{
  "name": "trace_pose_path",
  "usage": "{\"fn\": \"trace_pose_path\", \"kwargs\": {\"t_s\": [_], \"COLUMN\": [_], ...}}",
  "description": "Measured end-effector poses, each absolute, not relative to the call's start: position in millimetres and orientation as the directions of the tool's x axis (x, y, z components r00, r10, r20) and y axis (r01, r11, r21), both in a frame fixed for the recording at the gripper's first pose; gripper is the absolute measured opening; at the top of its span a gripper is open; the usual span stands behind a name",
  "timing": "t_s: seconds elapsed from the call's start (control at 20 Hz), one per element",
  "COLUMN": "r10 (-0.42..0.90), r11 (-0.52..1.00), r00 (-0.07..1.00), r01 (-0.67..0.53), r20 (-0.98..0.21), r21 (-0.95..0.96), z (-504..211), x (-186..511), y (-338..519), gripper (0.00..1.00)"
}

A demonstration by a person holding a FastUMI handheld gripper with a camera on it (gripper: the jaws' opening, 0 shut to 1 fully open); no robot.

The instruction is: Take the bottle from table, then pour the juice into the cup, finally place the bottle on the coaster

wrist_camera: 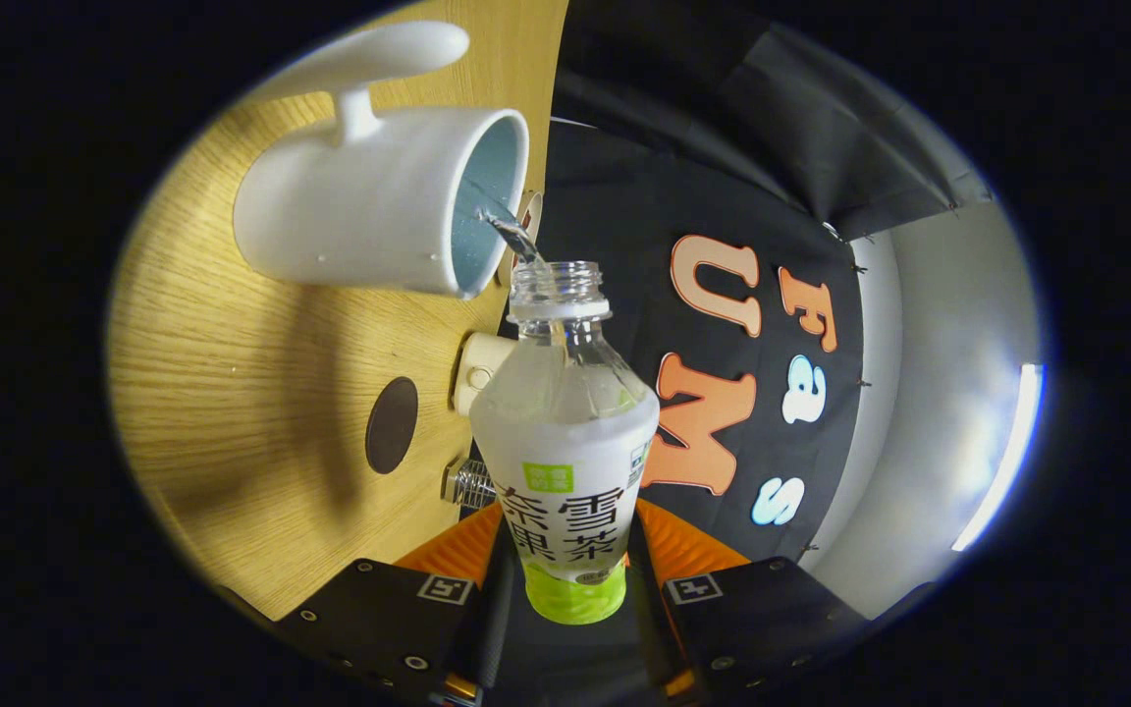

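The gripper (565, 589) has both fingers pressed on the lower body of the bottle (565, 442), whose open neck points ahead toward the white cup (369, 221). A thin stream runs from the mouth into the cup. The dark round coaster (392, 425) lies on the wooden table (232, 393), seemingly just beside the bottle's middle.

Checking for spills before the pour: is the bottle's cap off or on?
Off. The bottle, clamped in the claw, has a bare threaded mouth, and a stream runs from it into the white cup.

Bottle (565, 432) between fingers (462, 550), mouth at cup (379, 221).
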State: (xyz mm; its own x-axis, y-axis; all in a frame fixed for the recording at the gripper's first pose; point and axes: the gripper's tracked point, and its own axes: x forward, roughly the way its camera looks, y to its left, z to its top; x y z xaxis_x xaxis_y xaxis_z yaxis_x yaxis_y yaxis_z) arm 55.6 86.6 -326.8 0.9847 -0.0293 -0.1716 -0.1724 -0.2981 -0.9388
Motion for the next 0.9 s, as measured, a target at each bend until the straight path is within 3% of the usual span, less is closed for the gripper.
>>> {"fn": "trace_pose_path", "kwargs": {"t_s": [0.9], "r10": [0.006], "r11": [-0.410], "r00": [0.984], "r01": [-0.162], "r20": [-0.180], "r21": [-0.898], "z": [-318.7], "x": [57.2], "y": [97.6], "gripper": [0.56]}}
